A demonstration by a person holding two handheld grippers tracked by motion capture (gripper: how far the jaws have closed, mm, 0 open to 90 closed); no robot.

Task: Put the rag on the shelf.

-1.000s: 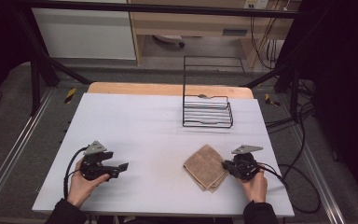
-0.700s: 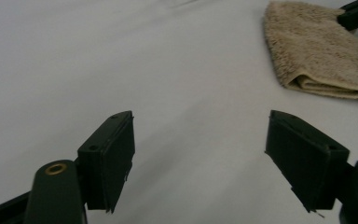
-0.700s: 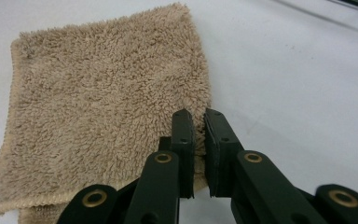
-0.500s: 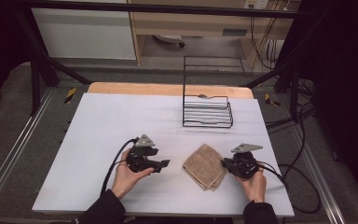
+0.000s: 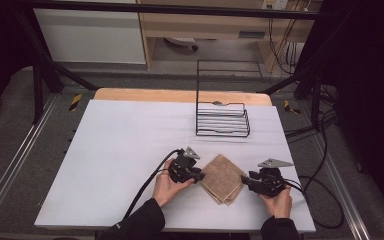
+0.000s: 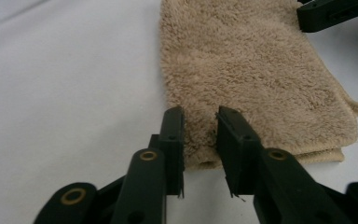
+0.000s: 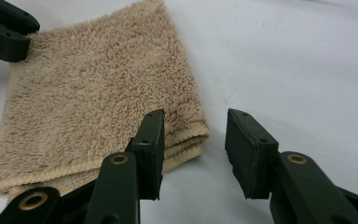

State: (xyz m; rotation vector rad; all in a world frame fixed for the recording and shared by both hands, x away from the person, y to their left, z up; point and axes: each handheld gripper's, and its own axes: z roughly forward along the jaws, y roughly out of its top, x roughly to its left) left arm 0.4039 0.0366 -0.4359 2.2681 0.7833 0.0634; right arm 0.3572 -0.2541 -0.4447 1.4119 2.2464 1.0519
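A folded tan towel (image 5: 225,176) lies flat near the table's front edge, between my two grippers. My left gripper (image 5: 199,176) is at the towel's left corner. In the left gripper view its jaws (image 6: 200,114) are drawn close together with the towel's (image 6: 256,70) near corner bunched between them. My right gripper (image 5: 245,179) is at the towel's right corner and stands open. In the right gripper view (image 7: 195,116) one jaw rests on the towel's (image 7: 98,84) folded corner and the other stands over bare table.
A black wire rack (image 5: 222,120) with a tall back stands at the far right of the white table (image 5: 125,135). Cables (image 5: 325,200) trail off the table's right side. The left half of the table is open surface.
My left gripper has travelled right across the table from the front left to the towel's left corner and narrowed its jaws on it. The right gripper has stayed by the towel.
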